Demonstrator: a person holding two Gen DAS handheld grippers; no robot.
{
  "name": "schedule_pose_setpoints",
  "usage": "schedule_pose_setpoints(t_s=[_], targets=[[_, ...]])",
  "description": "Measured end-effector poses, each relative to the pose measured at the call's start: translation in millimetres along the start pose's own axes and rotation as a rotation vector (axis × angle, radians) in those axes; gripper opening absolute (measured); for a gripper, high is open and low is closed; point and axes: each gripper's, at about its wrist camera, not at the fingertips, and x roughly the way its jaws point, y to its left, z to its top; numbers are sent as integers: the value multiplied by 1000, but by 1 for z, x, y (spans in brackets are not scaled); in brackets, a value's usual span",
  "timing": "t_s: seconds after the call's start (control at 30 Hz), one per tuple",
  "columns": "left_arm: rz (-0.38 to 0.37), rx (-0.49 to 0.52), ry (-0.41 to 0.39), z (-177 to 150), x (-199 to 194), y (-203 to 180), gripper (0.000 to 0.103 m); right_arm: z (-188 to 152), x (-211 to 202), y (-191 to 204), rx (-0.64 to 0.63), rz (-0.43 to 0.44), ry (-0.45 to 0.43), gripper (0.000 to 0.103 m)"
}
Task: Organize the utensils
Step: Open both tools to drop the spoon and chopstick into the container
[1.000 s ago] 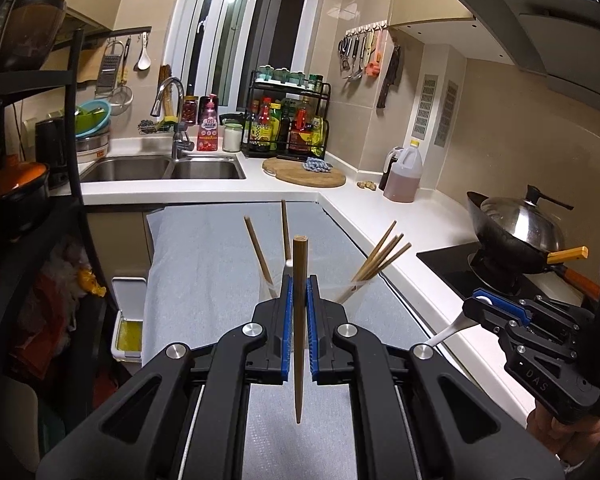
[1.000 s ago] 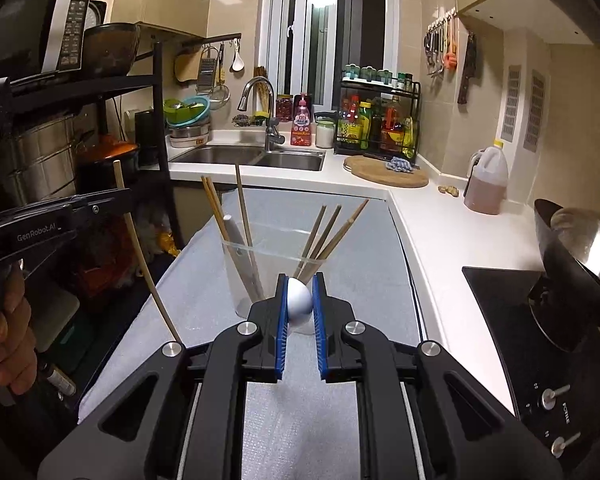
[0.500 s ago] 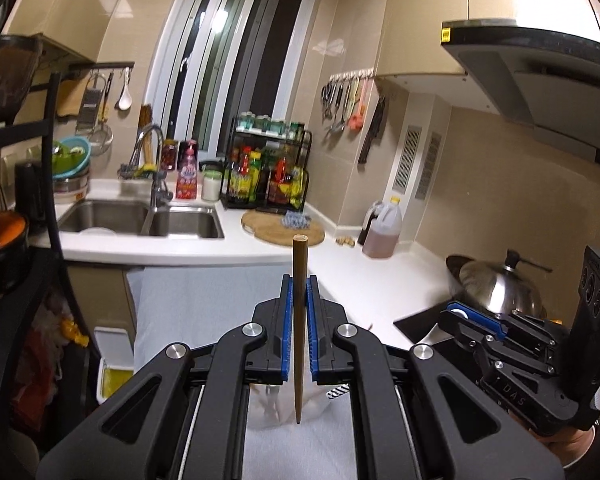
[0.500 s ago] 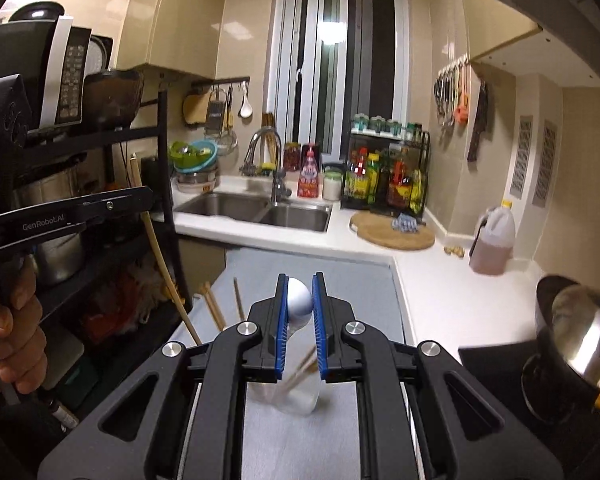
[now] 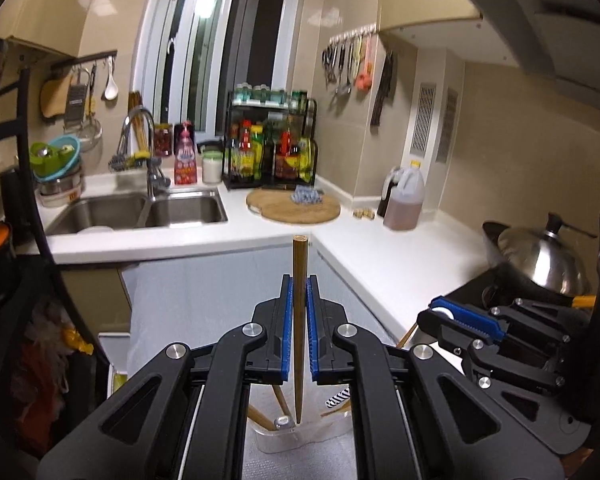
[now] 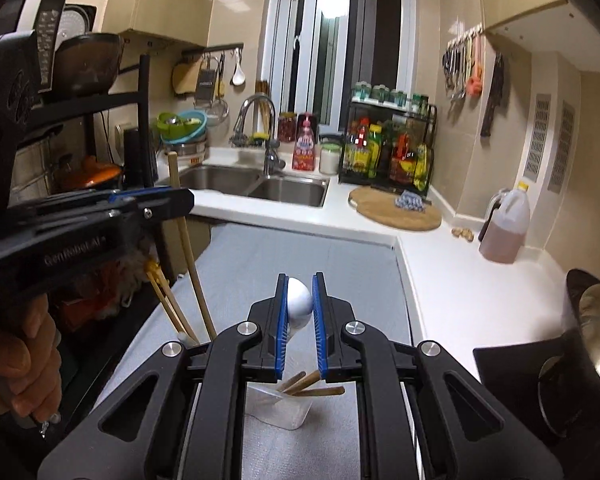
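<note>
The left gripper [image 5: 299, 320] clamped a wooden chopstick [image 5: 299, 300] upright between its blue pads, tip pointing down over the clear plastic cup [image 5: 284, 438] on the grey mat [image 5: 204, 296]. More chopsticks and a metal-tipped utensil leaned inside that cup. The right gripper [image 6: 300, 312] pinched the white bowl of a spoon [image 6: 299, 304], fingers narrowed onto it, above the same cup [image 6: 280, 408]. In the right wrist view, the left tool's side read "GenRobot.AI" [image 6: 74, 250], partly blurred. The bottles in the spice rack [image 6: 388, 152] carried labels too small to read. A brown-liquid jug [image 6: 504, 226] stood on the white counter [image 6: 460, 280].
</note>
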Motion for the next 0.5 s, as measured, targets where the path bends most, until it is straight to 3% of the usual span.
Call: schedule_pose_setpoints(t_s=[0.23, 0.3, 0.5], targets=[[-2, -5, 74, -22, 19, 2, 11, -19, 25, 0, 1, 21, 59, 17], [-2, -9, 62, -20, 12, 4, 21, -19, 22, -1, 5, 5, 49, 26], [11, -32, 7, -11, -27, 8, 25, -15, -6, -8, 39, -29, -2, 31]])
